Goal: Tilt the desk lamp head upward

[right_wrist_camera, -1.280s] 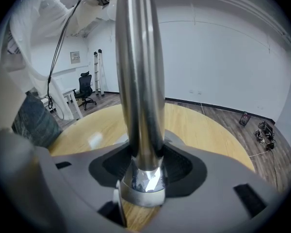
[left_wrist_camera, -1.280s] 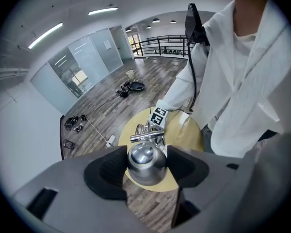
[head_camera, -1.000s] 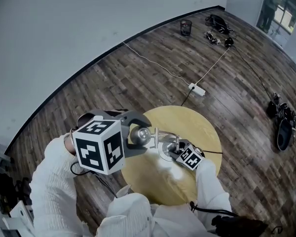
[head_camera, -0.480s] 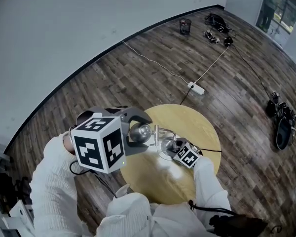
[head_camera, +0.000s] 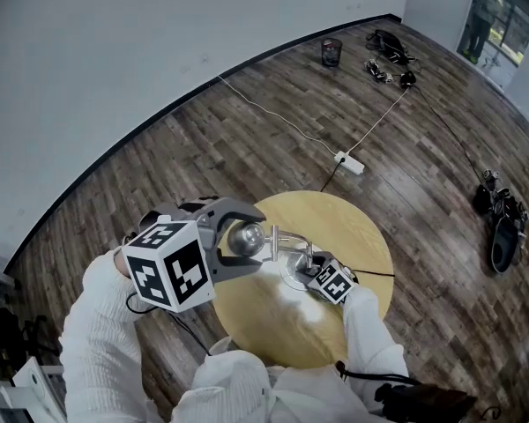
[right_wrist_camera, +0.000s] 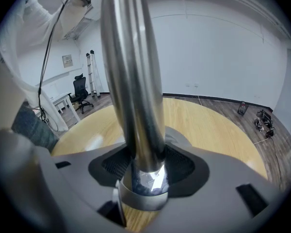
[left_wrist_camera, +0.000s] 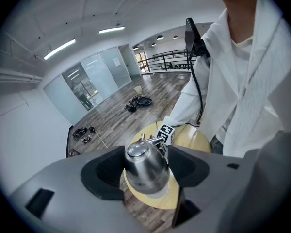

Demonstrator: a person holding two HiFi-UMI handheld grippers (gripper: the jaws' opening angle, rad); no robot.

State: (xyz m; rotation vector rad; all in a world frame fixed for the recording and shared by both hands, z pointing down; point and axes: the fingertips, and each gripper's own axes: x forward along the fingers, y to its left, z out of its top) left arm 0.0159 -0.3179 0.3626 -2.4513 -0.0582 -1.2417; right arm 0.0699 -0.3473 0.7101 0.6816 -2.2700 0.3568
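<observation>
Lamp head [left_wrist_camera: 144,165] pinched in left gripper [head_camera: 239,241] fingers, lamp pole [right_wrist_camera: 131,81] clamped in right gripper [right_wrist_camera: 144,173] fingers

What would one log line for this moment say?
left gripper: shut on lamp head | right gripper: shut on lamp post | table: round, wooden

Your lamp head [head_camera: 246,237] and lamp stem [right_wrist_camera: 133,81] shine silver. Left gripper [left_wrist_camera: 145,169] and right gripper [right_wrist_camera: 143,171] are grey, marker cubes [head_camera: 169,276] patterned black-and-white squares. Table [head_camera: 361,227] is honey-yellow wood, floor [head_camera: 247,139] dark brown planks, sleeves [head_camera: 97,342] white.
</observation>
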